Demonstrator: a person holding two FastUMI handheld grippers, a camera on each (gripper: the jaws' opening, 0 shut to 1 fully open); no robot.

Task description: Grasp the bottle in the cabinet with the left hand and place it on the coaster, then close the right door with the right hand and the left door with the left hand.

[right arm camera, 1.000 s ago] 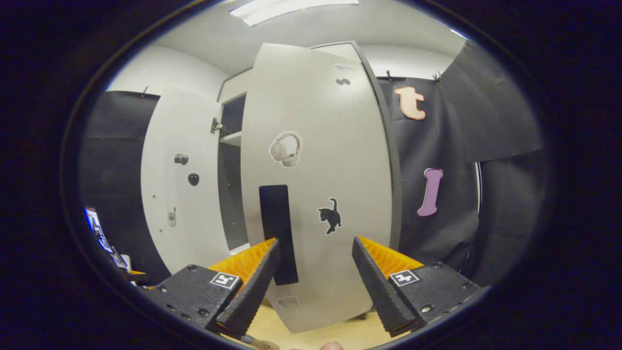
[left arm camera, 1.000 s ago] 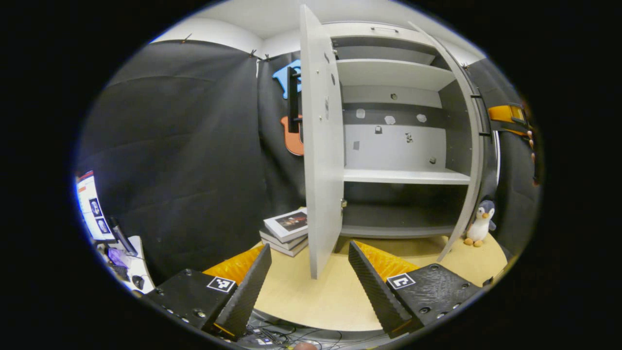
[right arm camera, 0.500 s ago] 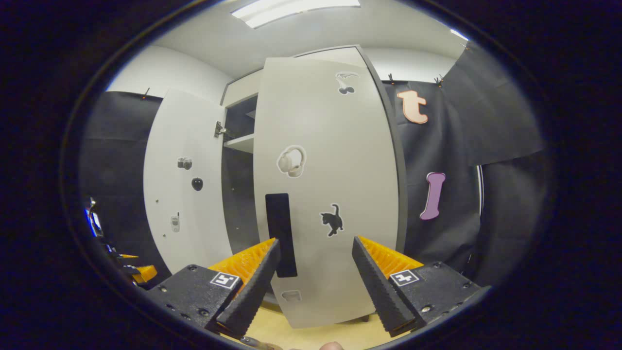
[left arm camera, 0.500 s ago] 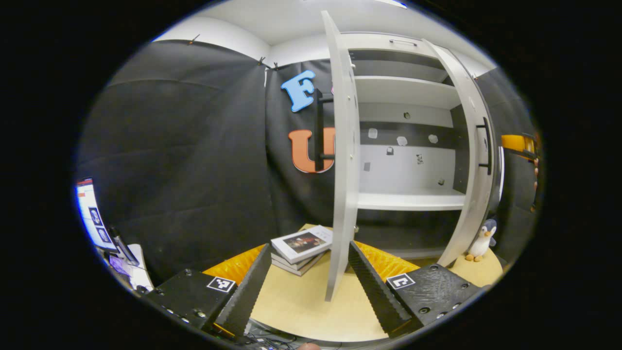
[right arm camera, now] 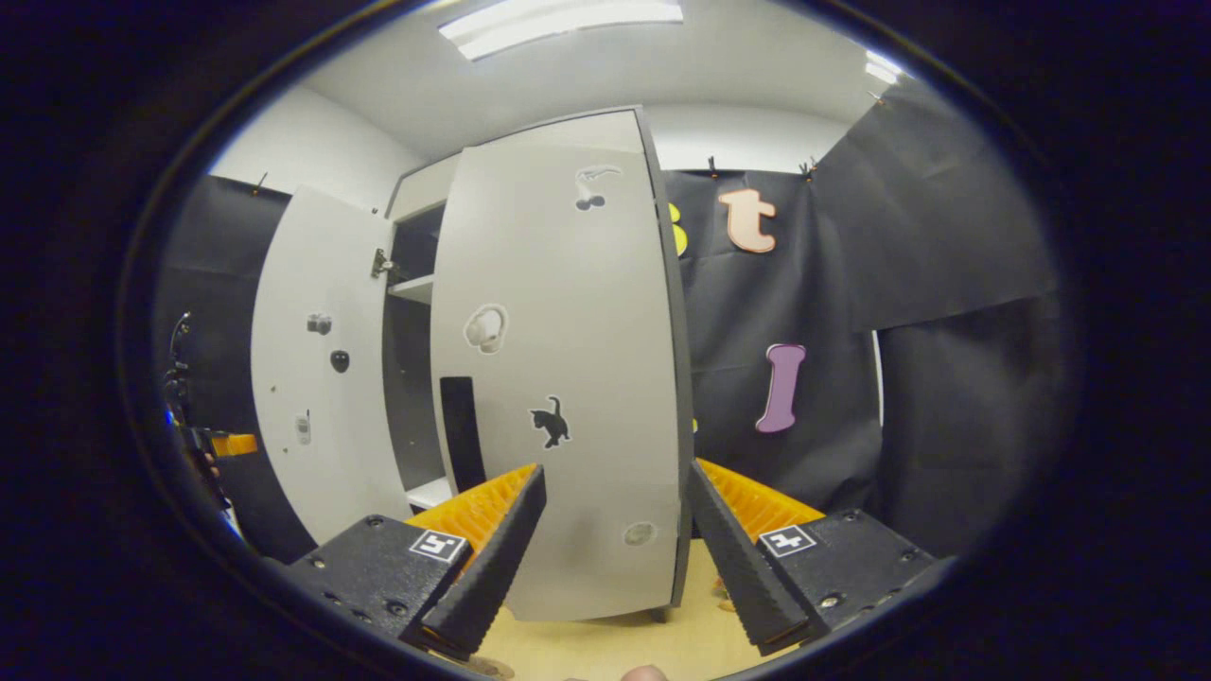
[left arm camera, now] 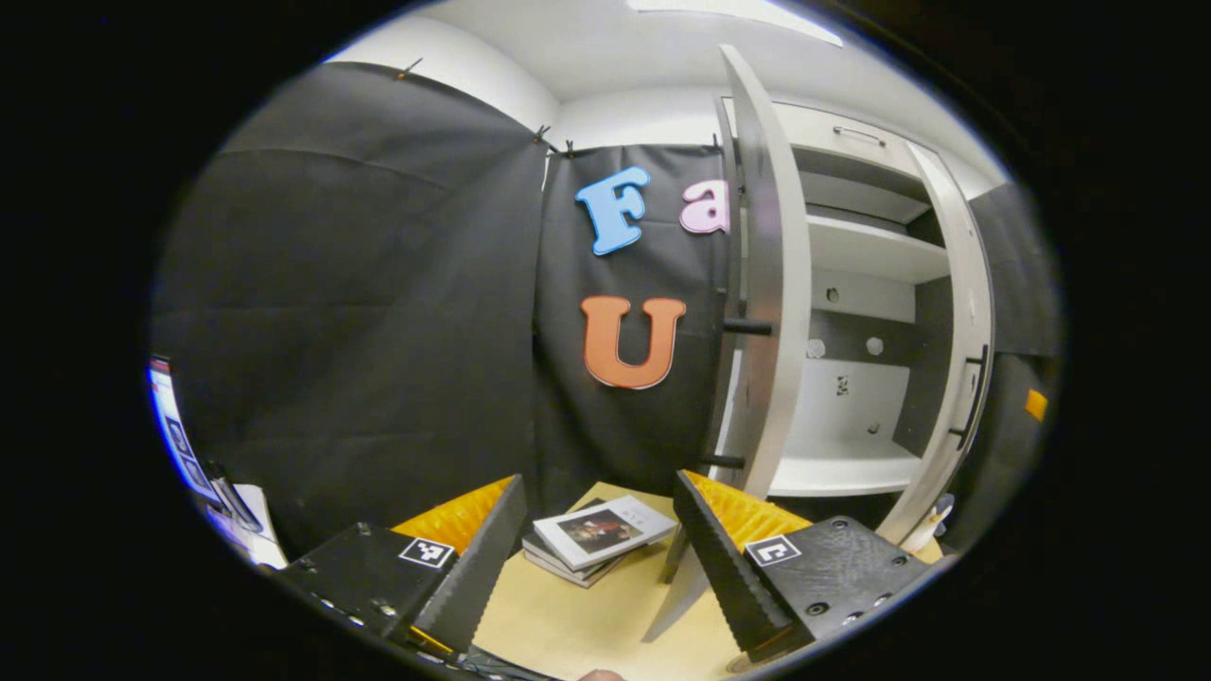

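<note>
The grey cabinet (left arm camera: pixel 851 255) stands on a wooden table (left arm camera: pixel 587 624). In the left gripper view its left door (left arm camera: pixel 771 284) shows nearly edge-on, and a black handle (left arm camera: pixel 733 326) sticks out on the door's outer side. My left gripper (left arm camera: pixel 596 577) is open and empty, low in front of that door's bottom corner. In the right gripper view the right door (right arm camera: pixel 568 378), with stickers and a black handle (right arm camera: pixel 461 430), is swung partway in. My right gripper (right arm camera: pixel 615 558) is open in front of it, apart from it. The shelves that show hold nothing.
A stack of books (left arm camera: pixel 596 534) lies on the table left of the left door. A monitor (left arm camera: pixel 175 435) glows at the far left edge. The left door's inner face (right arm camera: pixel 303 378) stands wide open. Black cloth walls close in on both sides.
The right door has swung further in toward the cabinet. My left gripper's view has shifted left around the left door's edge, revealing its outer side. Both grippers stay open.
</note>
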